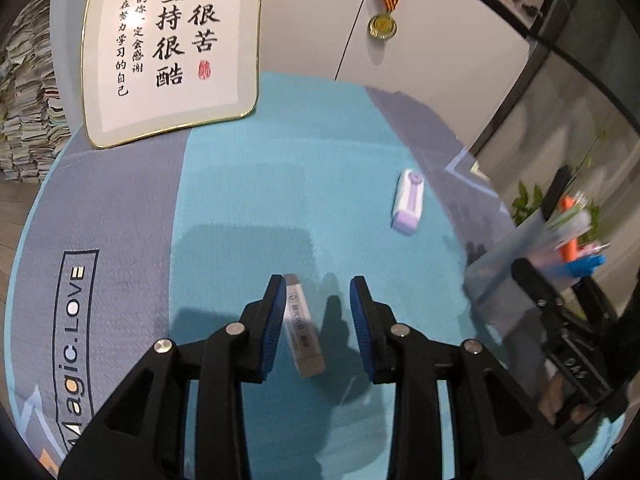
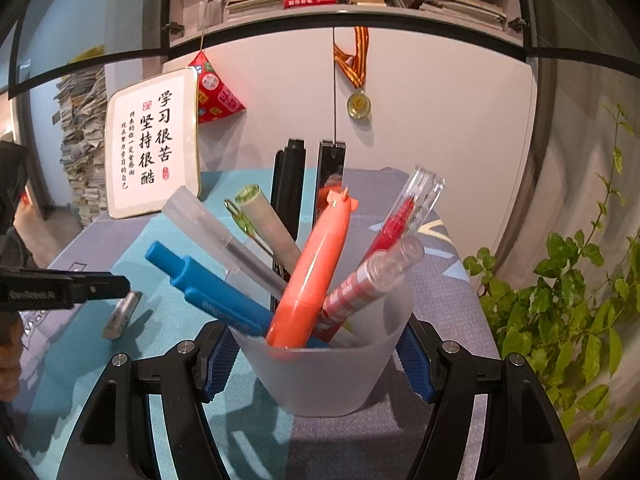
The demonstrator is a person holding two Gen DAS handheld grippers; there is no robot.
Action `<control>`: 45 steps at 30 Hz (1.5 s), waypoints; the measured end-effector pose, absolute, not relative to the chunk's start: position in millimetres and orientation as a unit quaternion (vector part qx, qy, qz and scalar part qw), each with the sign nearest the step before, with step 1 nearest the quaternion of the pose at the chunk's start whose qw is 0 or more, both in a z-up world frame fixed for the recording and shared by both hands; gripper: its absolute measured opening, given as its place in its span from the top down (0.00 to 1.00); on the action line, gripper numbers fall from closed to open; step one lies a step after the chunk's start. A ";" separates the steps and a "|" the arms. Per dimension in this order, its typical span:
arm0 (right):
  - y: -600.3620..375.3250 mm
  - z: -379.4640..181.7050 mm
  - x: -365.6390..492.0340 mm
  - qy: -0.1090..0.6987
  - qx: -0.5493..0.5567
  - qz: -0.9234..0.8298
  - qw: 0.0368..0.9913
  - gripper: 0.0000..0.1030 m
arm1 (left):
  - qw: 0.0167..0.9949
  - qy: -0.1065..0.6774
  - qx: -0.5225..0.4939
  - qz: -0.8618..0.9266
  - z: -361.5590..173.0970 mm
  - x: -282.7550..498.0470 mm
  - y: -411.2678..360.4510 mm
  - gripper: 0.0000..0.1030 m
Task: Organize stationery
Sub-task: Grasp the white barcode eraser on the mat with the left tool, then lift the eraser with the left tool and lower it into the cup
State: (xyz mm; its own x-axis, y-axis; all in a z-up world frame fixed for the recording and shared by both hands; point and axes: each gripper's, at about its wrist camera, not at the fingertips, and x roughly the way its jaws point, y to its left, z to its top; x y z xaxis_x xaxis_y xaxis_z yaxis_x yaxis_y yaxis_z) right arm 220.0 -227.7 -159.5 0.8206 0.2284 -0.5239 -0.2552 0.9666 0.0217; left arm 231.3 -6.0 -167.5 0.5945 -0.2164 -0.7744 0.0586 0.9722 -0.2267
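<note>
A grey eraser lies on the blue mat, between the open fingers of my left gripper and close to the left finger; it also shows in the right wrist view. A purple and white correction tape lies further off to the right. My right gripper is shut on a frosted pen cup that holds several pens, among them an orange pen and a blue pen. The cup is seen blurred in the left wrist view.
A framed calligraphy sign stands at the back of the mat. A medal hangs on the white cabinet. A green plant stands to the right of the table. Stacked papers are at the far left.
</note>
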 end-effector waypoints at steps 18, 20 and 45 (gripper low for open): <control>-239.3 -161.4 212.7 0.278 -0.018 0.160 0.947 0.32 | 0.890 0.440 -0.079 -0.087 -176.7 229.5 -6.2 0.87; -238.5 -161.4 212.6 0.278 -0.019 0.160 0.947 0.31 | 0.892 0.433 -0.084 -0.098 -169.9 225.1 -4.8 0.87; -236.8 -161.0 211.3 0.278 -0.023 0.158 0.947 0.32 | 0.864 0.492 -0.083 -0.072 -178.3 270.9 -21.2 0.77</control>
State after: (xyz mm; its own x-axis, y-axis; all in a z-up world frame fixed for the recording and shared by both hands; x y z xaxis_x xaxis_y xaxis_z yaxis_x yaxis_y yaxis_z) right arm 211.3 -236.8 -161.0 0.7955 0.2859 -0.5342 -0.3112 0.9493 0.0446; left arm 270.9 -21.2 -178.3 0.5063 -0.2063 -0.8373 0.0424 0.9757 -0.2148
